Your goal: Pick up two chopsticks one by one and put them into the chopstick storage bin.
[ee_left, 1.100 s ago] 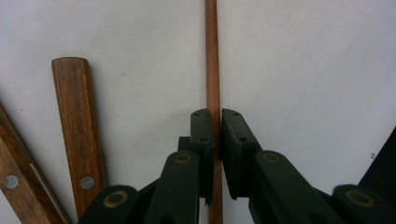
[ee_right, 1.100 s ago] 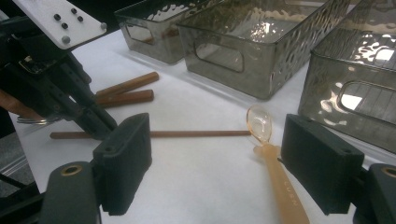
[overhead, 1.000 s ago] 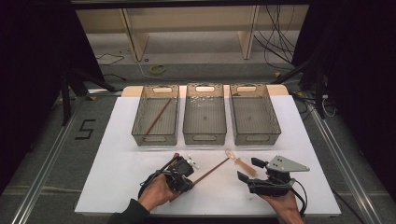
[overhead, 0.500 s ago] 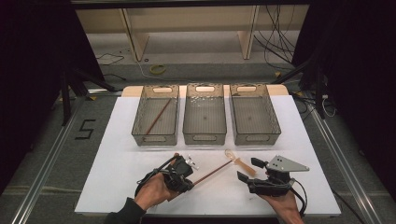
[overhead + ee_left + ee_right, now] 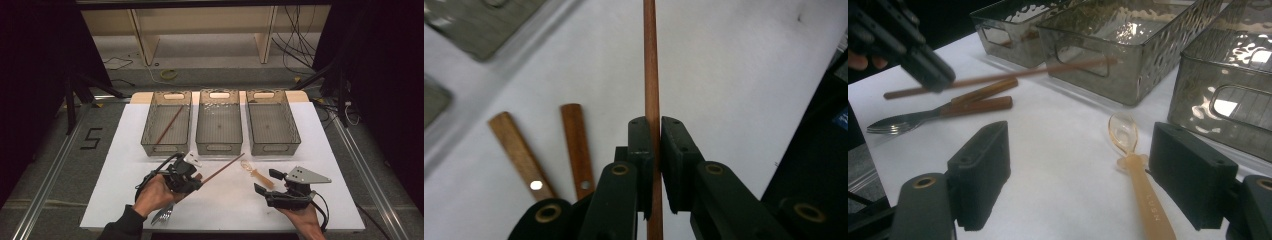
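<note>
Three grey bins [image 5: 220, 122] in a row; one chopstick [image 5: 167, 125] in the left one. Second chopstick [image 5: 222, 169] clamped in left gripper [image 5: 194, 178], above open white mat [image 5: 230, 200]. Right gripper [image 5: 266, 186] wide open near one spoon [image 5: 256, 173]. Two wooden-handled utensils [image 5: 973, 102] by near edge.

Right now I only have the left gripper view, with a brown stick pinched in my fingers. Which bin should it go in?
Observer: The leftmost bin holds a second chopstick like the held chopstick.
Operator: Is the other gripper busy?
Observer: No. The right gripper is open, and an amber spoon lies on the table between its fingers.
Operator: What are the wooden handles beside me?
Observer: One belongs to a fork. I cannot tell what the other is.
</note>
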`<state>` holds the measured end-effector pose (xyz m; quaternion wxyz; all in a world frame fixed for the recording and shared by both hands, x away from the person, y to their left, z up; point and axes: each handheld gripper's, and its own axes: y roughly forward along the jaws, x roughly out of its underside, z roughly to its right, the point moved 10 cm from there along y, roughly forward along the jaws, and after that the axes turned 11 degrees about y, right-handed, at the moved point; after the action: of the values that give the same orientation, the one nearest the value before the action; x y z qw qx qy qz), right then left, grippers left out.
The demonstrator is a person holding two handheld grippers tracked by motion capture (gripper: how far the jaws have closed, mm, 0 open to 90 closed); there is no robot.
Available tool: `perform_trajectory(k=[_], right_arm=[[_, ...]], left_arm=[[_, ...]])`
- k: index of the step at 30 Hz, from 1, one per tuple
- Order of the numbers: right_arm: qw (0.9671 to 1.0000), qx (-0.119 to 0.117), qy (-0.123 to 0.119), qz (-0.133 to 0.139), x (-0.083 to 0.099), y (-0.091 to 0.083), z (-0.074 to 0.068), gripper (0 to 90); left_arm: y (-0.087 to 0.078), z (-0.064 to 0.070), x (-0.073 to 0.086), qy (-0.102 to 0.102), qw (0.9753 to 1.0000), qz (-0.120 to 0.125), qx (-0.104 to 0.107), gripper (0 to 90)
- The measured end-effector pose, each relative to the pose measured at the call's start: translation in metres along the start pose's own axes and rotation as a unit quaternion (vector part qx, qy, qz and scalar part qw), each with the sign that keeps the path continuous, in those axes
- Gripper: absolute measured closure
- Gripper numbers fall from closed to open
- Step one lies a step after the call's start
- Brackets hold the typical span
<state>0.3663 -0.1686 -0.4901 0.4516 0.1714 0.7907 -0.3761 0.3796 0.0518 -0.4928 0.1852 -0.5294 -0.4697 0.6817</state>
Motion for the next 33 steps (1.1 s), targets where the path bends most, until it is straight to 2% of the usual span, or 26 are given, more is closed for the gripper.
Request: perform_trajectory(k=[4, 8, 14, 21, 23, 25, 33], right_arm=[[1.0000, 0.000, 0.000, 0.001, 0.000, 0.000, 0.000, 25.3], [1.0000, 0.000, 0.001, 0.000, 0.000, 0.000, 0.001, 25.3], [1.0000, 0.000, 0.002, 0.000, 0.000, 0.000, 0.001, 25.3], [1.0000, 0.001, 0.003, 0.001, 0.000, 0.000, 0.001, 25.3], [1.0000, 0.001, 0.003, 0.001, 0.000, 0.000, 0.001, 25.3], [1.0000, 0.001, 0.003, 0.001, 0.000, 0.000, 0.001, 25.3], [1.0000, 0.001, 0.005, 0.000, 0.001, 0.001, 0.002, 25.3]], left_arm=[[-0.014, -0.015, -0.004, -0.014, 0.9995, 0.025, -0.013, 83.2], [-0.025, -0.032, -0.007, -0.030, 0.9978, 0.051, -0.027, 83.1], [-0.033, -0.052, -0.002, -0.054, 0.9955, 0.067, -0.039, 83.1], [-0.038, -0.065, 0.000, -0.068, 0.9936, 0.077, -0.046, 83.1], [-0.041, -0.070, 0.000, -0.074, 0.9922, 0.087, -0.051, 83.1], [-0.044, -0.075, 0.000, -0.076, 0.9918, 0.088, -0.054, 83.1], [-0.055, -0.100, 0.000, -0.094, 0.9871, 0.104, -0.077, 83.1]])
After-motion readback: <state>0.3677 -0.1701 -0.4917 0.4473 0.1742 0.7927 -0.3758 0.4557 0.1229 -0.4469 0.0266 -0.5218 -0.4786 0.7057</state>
